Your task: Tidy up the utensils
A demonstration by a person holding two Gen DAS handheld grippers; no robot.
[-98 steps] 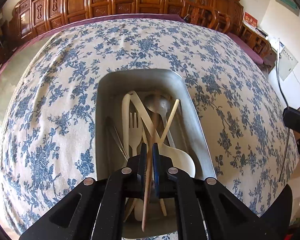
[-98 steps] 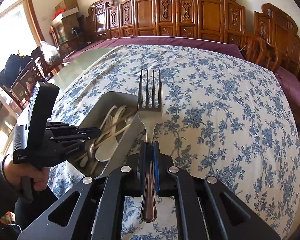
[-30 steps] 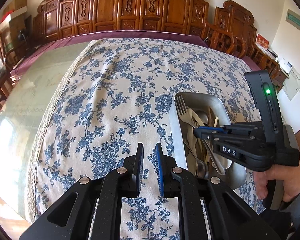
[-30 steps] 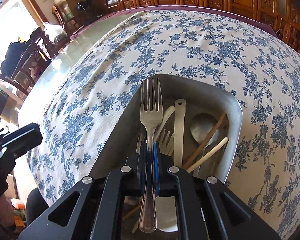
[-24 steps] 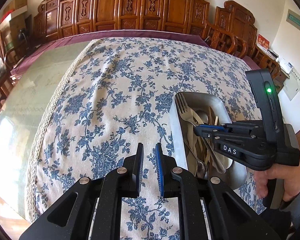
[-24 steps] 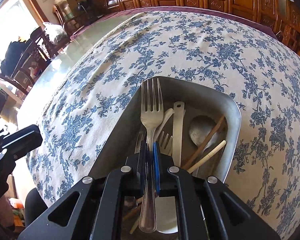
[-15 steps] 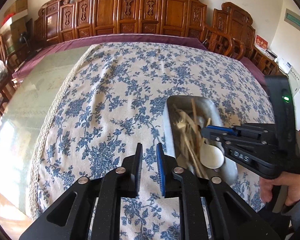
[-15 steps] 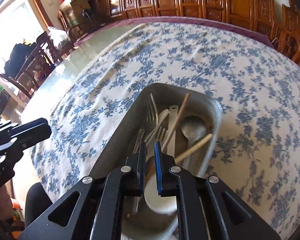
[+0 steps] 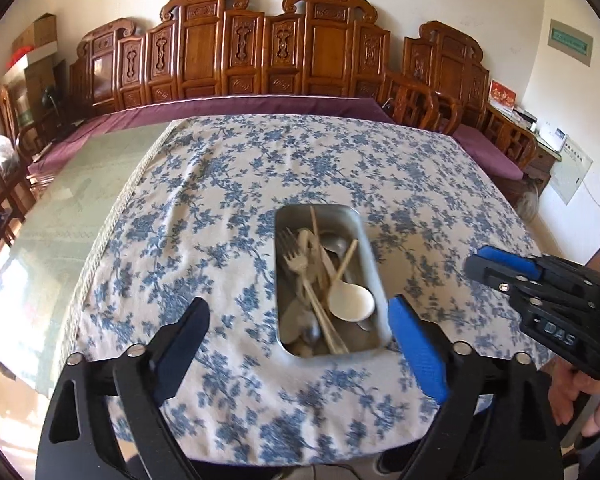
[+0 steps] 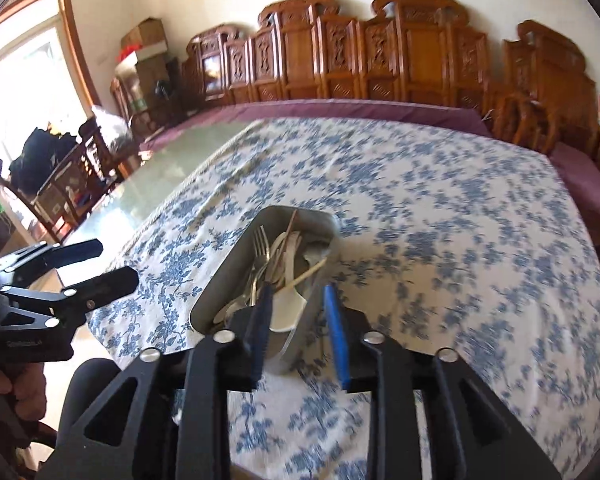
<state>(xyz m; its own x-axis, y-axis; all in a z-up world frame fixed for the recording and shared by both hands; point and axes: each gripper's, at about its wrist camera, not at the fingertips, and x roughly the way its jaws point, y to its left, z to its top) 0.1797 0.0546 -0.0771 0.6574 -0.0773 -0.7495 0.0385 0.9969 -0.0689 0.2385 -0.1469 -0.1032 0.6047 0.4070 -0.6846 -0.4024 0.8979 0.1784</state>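
Both hand-held grippers empty. Left hand-held gripper point(image 9: 298, 316) jaws spread wide, hovering above and short of the metal tray point(image 9: 366, 240); right hand-held gripper point(image 10: 298, 306) jaws parted moderately, just over the tray's near end.

Utensils all sit piled in the tray on the floral-cloth surface point(image 9: 220, 200): metal fork point(image 9: 296, 258), white spoon point(image 9: 350, 300), wooden chopsticks point(image 9: 342, 258), metal spoons underneath. None visible loose on the cloth, so the job looks close to done.

Handling judgement: all stiff and light. Metal handles slick, so pinch mid-handle, square to the flat. Chopsticks thin and prone to rolling. White spoon possibly ceramic; go gentle.
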